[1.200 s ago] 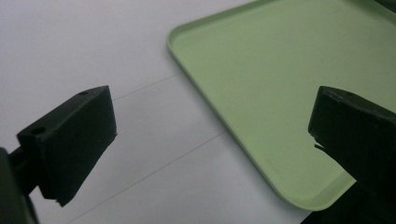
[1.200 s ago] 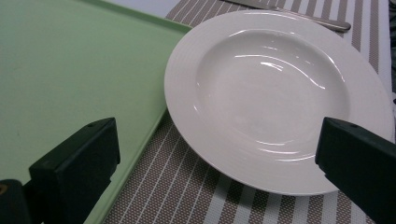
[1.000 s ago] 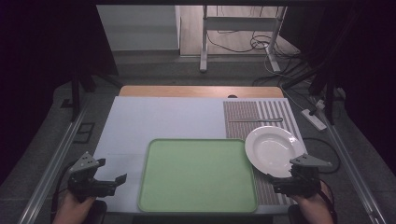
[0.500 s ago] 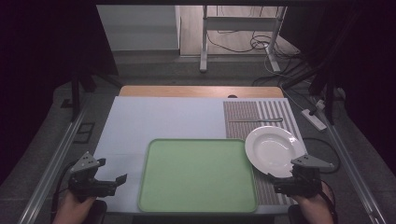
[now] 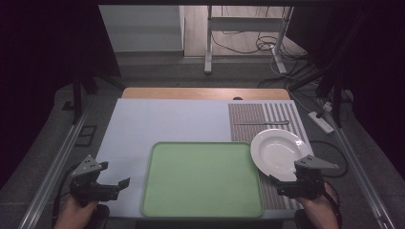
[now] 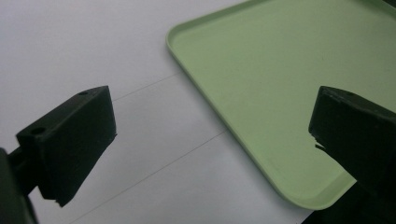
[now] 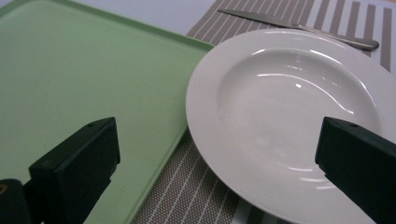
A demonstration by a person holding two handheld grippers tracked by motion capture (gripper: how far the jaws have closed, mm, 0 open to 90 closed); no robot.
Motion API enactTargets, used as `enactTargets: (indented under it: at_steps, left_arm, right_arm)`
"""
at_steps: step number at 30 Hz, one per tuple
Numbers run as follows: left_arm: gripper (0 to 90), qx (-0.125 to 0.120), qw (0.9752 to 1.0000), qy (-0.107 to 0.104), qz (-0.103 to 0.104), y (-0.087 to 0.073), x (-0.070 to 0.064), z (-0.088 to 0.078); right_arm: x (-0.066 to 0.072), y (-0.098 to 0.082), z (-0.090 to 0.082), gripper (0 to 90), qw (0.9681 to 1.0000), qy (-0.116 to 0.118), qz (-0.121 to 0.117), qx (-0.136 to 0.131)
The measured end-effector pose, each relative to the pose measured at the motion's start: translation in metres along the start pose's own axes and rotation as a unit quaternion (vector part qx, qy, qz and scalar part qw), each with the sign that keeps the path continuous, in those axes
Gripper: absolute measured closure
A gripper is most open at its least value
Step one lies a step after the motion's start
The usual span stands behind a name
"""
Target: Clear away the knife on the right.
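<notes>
Plate, white and round, is seen in the high view lying on a striped placemat at the right side of the tabletop, its left rim just overlapping the right edge of the green tray. The right tool is held at the near right, just below the plate, with its jaws spread and pointing forward and leftward; the plate lies directly ahead of it and is much nearer to it than to the left tool. The left tool is held near the tray's left edge, jaws spread and empty, well apart from the plate. A knife lies crosswise on the placemat beyond the plate.

From the left gripper view, the tray's near corner is seen between two widely parted black jaws, with bare white tabletop on the left. Nothing is gripped.

From the right gripper view, the plate is seen close ahead between parted jaws, toward the right jaw, and the tray lies to the left. The plate's near and right rim is cut off by the frame and the right jaw. The knife is seen beyond, its ends partly cut off. Whether the plate rests on the tray rim or only beside it cannot be told.
</notes>
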State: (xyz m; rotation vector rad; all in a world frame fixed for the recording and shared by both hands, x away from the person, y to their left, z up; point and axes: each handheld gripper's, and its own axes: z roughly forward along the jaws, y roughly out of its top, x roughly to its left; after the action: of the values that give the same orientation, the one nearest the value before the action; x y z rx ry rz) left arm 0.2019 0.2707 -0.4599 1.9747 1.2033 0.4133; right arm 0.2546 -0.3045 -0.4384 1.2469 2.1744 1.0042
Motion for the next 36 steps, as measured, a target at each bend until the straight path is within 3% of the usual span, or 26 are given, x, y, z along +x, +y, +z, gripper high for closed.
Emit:
enactTargets:
  at_steps: [15, 25, 36]
  left_arm:
    - [0.7, 0.003, 1.0, 0.0, 0.0, 0.0, 0.0, 0.001]
    - [1.0, 0.005, 1.0, 0.0, 0.001, 0.001, 0.0, 0.001]
    - [1.3, 0.007, 1.0, 0.0, 0.006, 0.001, -0.001, 0.002]
  right_arm:
    - [-0.002, 0.01, 0.014, 1.0, 0.9993, 0.033, -0.017, -0.008]
    - [-0.007, 0.02, 0.029, 0.9, 0.9987, 0.052, 0.002, 0.003]
    - [-0.015, 0.03, 0.054, 0.9, 0.9987, 0.037, 0.005, 0.033]
